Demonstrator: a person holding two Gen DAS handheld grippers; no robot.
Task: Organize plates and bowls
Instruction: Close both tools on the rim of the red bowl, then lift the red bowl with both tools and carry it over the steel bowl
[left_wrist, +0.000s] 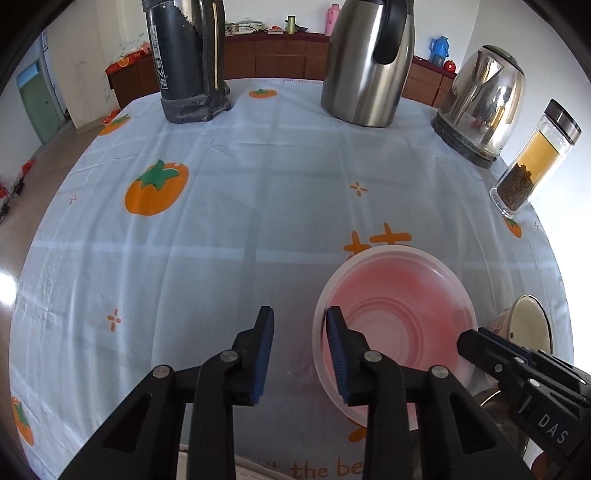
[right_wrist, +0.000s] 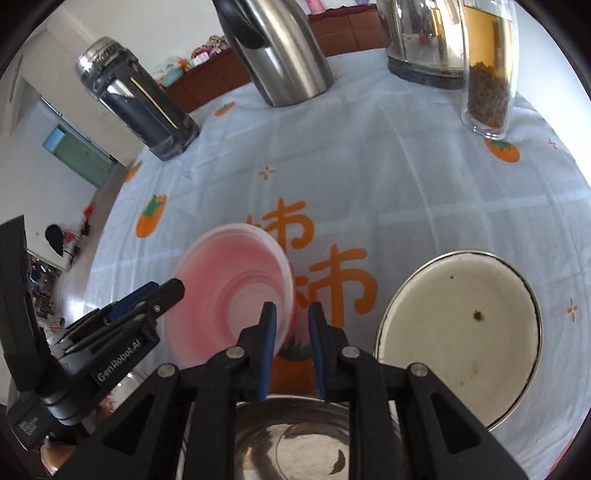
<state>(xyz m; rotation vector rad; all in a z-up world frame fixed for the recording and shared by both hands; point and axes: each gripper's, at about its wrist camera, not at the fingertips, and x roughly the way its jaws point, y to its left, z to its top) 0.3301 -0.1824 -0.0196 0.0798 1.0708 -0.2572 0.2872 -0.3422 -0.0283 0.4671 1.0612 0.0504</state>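
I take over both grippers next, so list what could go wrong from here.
1. The translucent pink plastic bowl looks tilted, its rim between the right gripper's open fingers; it may slip.
2. The left gripper is open at the opposite rim; they could collide.
3. The shiny steel bowl below could be knocked.

Worktop cloth (left_wrist: 229, 206): pale blue, faint white check, orange persimmons with green leaves, orange lettering. Bowl (left_wrist: 395, 314): translucent pink, whitish rim. Enamel plate (right_wrist: 461, 332): cream, dark rim, brown specks. Steel bowl (right_wrist: 295, 439): mirror silver. Left claw (left_wrist: 299, 354) and right claw (right_wrist: 291, 347): black with blue pads. Jug (left_wrist: 369, 62): brushed silver, black handle. Flask (left_wrist: 184, 62): black and silver.
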